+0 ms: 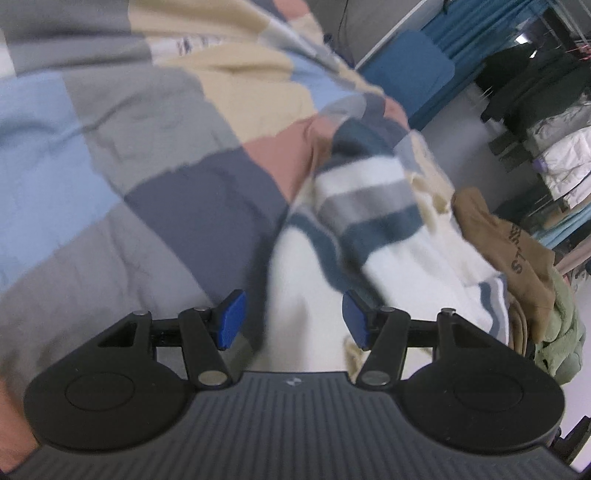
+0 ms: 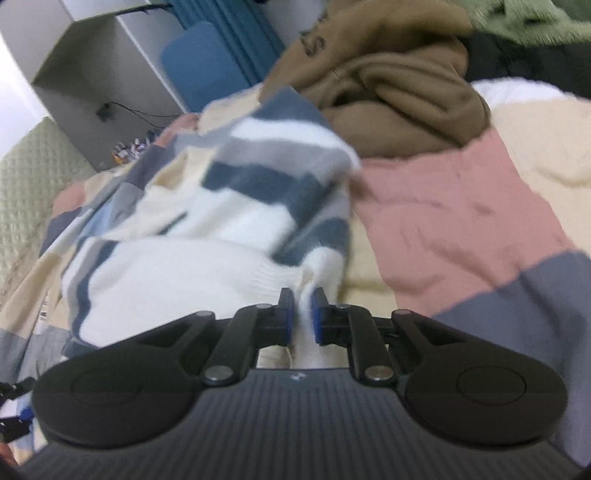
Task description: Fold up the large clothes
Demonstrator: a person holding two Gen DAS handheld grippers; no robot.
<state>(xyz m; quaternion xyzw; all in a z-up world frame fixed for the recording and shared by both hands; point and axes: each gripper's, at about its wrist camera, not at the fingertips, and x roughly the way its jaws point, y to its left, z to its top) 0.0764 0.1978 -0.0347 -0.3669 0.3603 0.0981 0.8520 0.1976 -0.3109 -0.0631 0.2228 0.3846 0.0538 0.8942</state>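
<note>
The left hand-held gripper (image 1: 293, 319) hangs over the white body of the striped sweater (image 1: 364, 218), its blue pads spread wide with only loose knit showing below the gap; it grips nothing. The risk on this side is a poor pinch: if the pads come together where they stand, they may take the patchwork quilt (image 1: 110, 147) along with the sweater, or catch a single layer where two are wanted, and the fold would drag the bedding out of place.

The sweater itself lies crumpled on the quilt-covered bed, with a banded part, likely a sleeve, thrown over the white part.

The right hand-held gripper (image 2: 302, 314) is clenched on a narrow ridge of white knit at the near edge of the striped sweater (image 2: 229, 206). The hold looks thin, right at the ribbed hem, so a brisk lift could let the cloth slide out, or stretch the knit and leave the garment lopsided.

Just beyond the sweater and touching its far edge sits a heaped brown garment (image 2: 388, 92), with a green fleece (image 2: 535, 18) behind it. Judging by the room left, spreading the sweater flat towards that side would run into the brown heap and could tangle with it. Farther off stand a blue cushion (image 2: 201, 66) and a white cabinet (image 2: 92, 66), both clear of the work.
</note>
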